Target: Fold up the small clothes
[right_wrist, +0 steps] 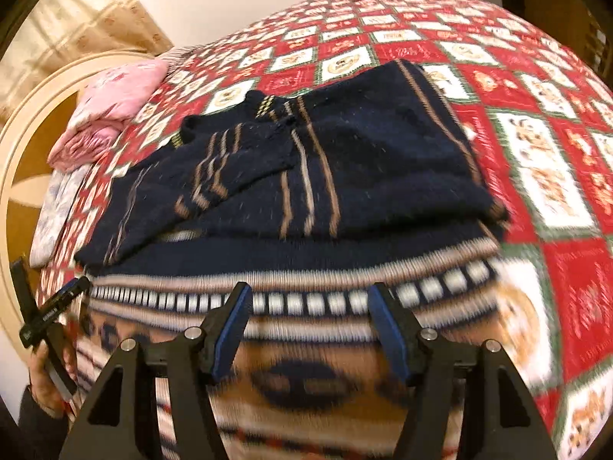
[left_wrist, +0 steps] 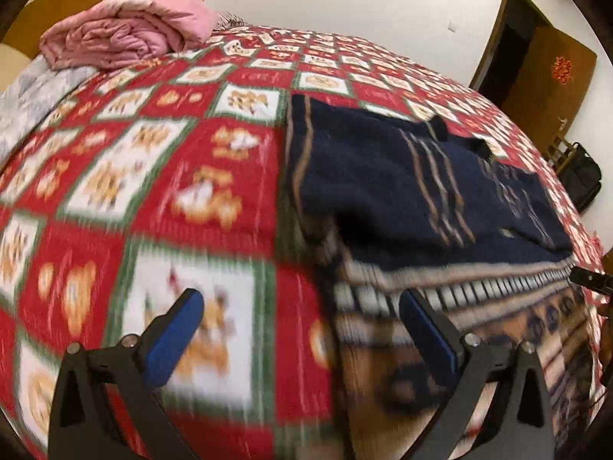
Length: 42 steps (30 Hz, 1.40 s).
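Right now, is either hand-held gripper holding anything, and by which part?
Nothing is held. The left hand-held gripper and the right hand-held gripper both stand open above the sweater on the bed, with no cloth between their fingers.

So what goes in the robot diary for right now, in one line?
left gripper: open, empty | right gripper: open, empty | navy striped sweater: partly folded on patterned bedspread

A home bedroom. A bed, spread with a red, white and green patchwork bedspread [left_wrist: 214,161], filled the view beyond the fingers. Folded pink bedding [left_wrist: 126,30] lay at its far end against a curved wooden headboard [right_wrist: 23,145]. A wooden door [left_wrist: 544,80] and a cream curtain [right_wrist: 88,27] stood beyond.
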### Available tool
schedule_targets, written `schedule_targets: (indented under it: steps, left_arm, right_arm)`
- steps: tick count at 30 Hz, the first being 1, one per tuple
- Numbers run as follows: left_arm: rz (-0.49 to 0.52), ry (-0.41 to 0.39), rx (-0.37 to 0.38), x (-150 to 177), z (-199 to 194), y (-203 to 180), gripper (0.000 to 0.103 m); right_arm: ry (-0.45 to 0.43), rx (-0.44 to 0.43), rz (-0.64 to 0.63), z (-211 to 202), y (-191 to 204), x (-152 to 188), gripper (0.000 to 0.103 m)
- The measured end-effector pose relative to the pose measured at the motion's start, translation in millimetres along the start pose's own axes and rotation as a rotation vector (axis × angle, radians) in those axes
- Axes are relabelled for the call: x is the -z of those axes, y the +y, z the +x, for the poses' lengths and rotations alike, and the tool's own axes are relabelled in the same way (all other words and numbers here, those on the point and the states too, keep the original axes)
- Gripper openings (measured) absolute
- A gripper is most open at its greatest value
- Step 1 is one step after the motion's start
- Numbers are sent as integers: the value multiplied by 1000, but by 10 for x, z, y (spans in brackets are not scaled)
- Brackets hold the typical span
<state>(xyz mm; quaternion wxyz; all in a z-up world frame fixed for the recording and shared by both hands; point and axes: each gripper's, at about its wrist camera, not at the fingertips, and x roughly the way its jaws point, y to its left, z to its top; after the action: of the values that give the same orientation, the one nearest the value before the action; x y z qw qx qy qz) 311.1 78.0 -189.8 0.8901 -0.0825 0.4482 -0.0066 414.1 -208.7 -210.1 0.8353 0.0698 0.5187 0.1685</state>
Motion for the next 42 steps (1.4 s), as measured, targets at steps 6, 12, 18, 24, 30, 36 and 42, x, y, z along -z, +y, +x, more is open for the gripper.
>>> schedule_targets:
  steps: [6, 12, 18, 24, 30, 36, 42]
  left_arm:
    - [27, 19, -45, 330, -253, -180, 103]
    - [52, 37, 0, 839, -649, -364, 103]
    - [158, 12, -75, 1296, -772, -576, 103]
    - [72, 43, -37, 1389, -852, -594, 103]
    - [115, 67, -73, 1543, -904, -743, 103]
    - [165, 66, -99, 1653, -923, -869, 103]
    - [179, 85, -96, 1717, -967, -921, 103]
  right_arm:
    - [1, 59, -71, -146, -55, 404, 64]
    - [-18, 63, -170, -585, 79, 952, 64]
    - [-17, 119, -266, -804, 82, 1672, 64]
    - [-19, 126, -228, -982, 16, 1883, 64]
    - [-61, 206, -250, -973, 58, 2108, 64]
    - [-89, 181, -204, -1066, -21, 2264, 64]
    - [-76, 144, -156, -1191, -102, 2456, 64]
